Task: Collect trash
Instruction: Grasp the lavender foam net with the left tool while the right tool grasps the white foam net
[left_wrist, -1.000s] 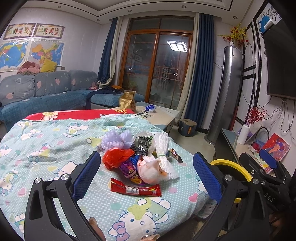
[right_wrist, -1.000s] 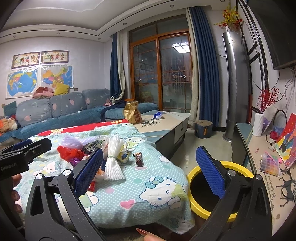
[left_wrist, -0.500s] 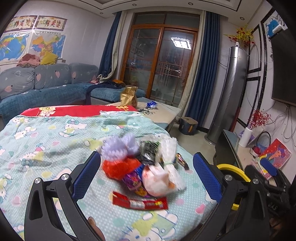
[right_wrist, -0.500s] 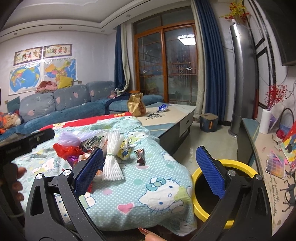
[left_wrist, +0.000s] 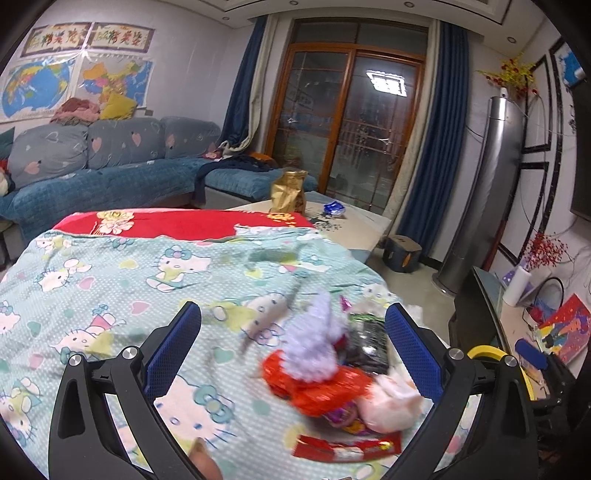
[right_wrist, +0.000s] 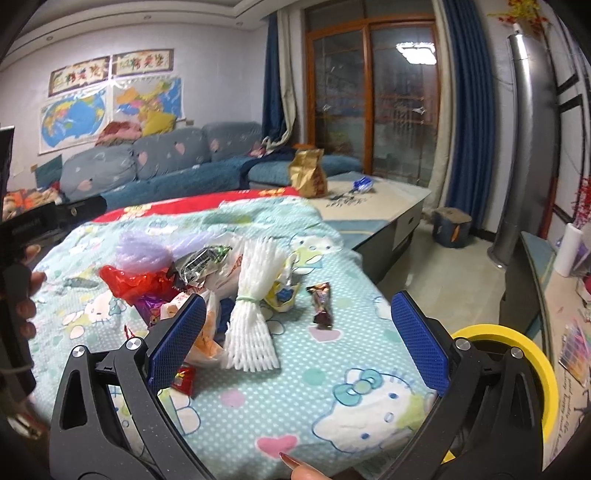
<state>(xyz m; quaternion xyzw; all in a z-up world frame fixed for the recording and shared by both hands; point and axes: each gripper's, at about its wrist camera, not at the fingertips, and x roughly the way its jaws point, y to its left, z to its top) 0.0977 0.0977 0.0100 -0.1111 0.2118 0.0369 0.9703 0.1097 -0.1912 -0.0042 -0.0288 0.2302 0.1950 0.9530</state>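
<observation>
Both the left tool (left_wrist: 293, 345) and the right tool (right_wrist: 297, 330) hang spread wide and empty over the trash (right_wrist: 251, 295) near the worktop's (right_wrist: 258, 398) right edge.

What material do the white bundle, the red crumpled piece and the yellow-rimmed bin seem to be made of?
White bundle: apparently foam netting, matte, with ribbed strands tied by a green band.
Red crumpled piece: likely thin plastic film, glossy and slightly translucent, sharply creased.
Yellow-rimmed bin: probably hard plastic, with a smooth, even rim; its body is mostly hidden.
</observation>
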